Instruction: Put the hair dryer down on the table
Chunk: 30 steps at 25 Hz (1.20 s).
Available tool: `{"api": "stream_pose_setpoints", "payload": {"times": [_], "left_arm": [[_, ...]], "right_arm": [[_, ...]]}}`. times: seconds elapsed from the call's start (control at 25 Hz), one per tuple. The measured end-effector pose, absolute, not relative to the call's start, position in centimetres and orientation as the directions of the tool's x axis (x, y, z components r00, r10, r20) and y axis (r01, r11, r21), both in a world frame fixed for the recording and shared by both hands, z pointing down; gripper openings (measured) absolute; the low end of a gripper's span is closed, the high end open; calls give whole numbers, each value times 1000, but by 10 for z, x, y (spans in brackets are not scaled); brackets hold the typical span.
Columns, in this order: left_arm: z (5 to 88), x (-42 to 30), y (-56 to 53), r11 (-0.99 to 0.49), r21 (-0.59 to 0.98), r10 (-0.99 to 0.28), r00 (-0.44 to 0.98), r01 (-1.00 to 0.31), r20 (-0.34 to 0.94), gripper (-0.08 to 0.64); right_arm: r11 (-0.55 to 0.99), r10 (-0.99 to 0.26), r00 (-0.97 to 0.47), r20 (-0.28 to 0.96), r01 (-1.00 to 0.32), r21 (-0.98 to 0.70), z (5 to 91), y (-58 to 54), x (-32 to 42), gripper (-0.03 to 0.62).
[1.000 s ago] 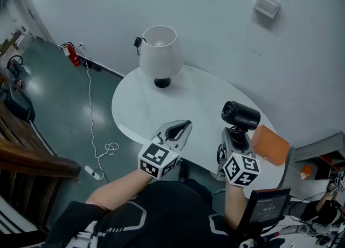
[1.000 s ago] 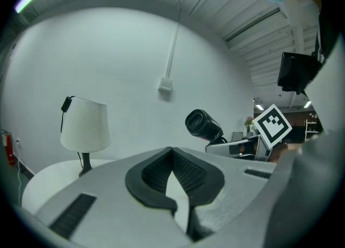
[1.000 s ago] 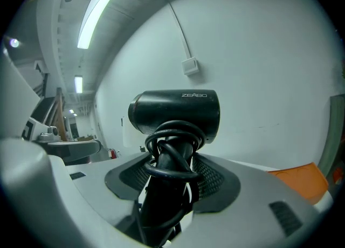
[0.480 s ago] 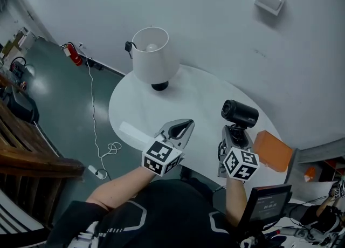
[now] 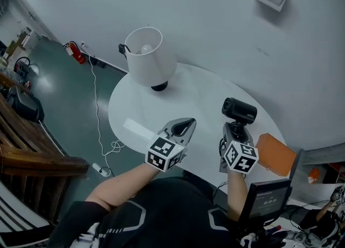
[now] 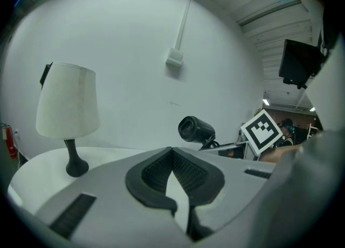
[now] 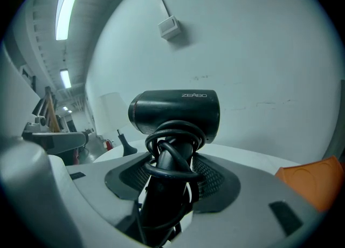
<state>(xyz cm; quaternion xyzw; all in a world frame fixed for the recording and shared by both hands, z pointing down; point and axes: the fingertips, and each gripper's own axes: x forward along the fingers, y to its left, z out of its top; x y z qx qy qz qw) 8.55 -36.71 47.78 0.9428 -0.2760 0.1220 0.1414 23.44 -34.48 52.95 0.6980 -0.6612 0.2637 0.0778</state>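
A black hair dryer with its cord coiled round the handle stands upright in my right gripper, whose jaws are shut on the handle. It hangs above the near right part of the round white table. In the left gripper view the hair dryer shows to the right. My left gripper is shut with nothing between its jaws, over the table's near edge.
A white lamp on a black foot stands at the table's far left. An orange pad lies at the table's right edge. A white strip lies near the left edge. A monitor stands at the lower right.
Both grippers have moved forward over the table and lower, the right one carrying the hair dryer. The white strip at the table's left edge has come into view.
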Motion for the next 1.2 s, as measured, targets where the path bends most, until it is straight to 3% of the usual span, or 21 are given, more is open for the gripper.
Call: {"api": "stream_pose_setpoints", "payload": {"times": [1.2], "left_arm": [[540, 124, -398, -771, 208, -477, 763, -601, 436, 6]], "right_arm": [[-103, -741, -79, 667, -968, -229, 655, -424, 271, 247]]}}
